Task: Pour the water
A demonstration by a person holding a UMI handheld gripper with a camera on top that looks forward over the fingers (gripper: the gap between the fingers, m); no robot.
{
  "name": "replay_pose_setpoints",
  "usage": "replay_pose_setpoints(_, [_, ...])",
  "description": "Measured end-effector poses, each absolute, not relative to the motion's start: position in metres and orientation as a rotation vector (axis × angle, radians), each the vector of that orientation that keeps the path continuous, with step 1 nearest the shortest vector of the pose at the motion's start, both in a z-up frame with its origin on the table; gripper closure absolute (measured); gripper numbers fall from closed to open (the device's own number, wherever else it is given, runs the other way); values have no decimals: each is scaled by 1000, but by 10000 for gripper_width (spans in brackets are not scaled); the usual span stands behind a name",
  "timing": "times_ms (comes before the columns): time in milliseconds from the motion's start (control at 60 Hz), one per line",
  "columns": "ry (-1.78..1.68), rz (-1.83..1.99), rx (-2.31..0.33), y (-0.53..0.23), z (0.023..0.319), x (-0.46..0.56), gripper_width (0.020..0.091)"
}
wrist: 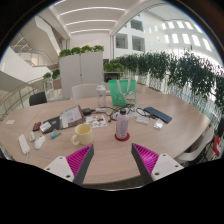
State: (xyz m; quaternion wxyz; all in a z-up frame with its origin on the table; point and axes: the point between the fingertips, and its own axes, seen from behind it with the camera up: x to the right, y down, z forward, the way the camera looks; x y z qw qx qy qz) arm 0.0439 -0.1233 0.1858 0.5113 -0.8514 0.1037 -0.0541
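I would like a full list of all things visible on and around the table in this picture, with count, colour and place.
Table: one, light wood, round, under everything.
Kettle: one, grey with dark red base, just beyond the fingers, centre of the table.
Mug: one, yellow, left of the kettle.
Green container: one, translucent green, behind the kettle at the far side.
Laptop or tablet: one, dark, behind the mug.
Dark flat item: one, right of the kettle.
Plants: a row, green, beyond the table on the right.
Hand-held gripper: one, magenta pads, open, holding nothing.
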Motion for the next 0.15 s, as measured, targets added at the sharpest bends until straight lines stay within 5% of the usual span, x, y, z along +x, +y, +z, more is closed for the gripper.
replay_pose_setpoints(150, [210,-160,-2032,-176,226,0,268])
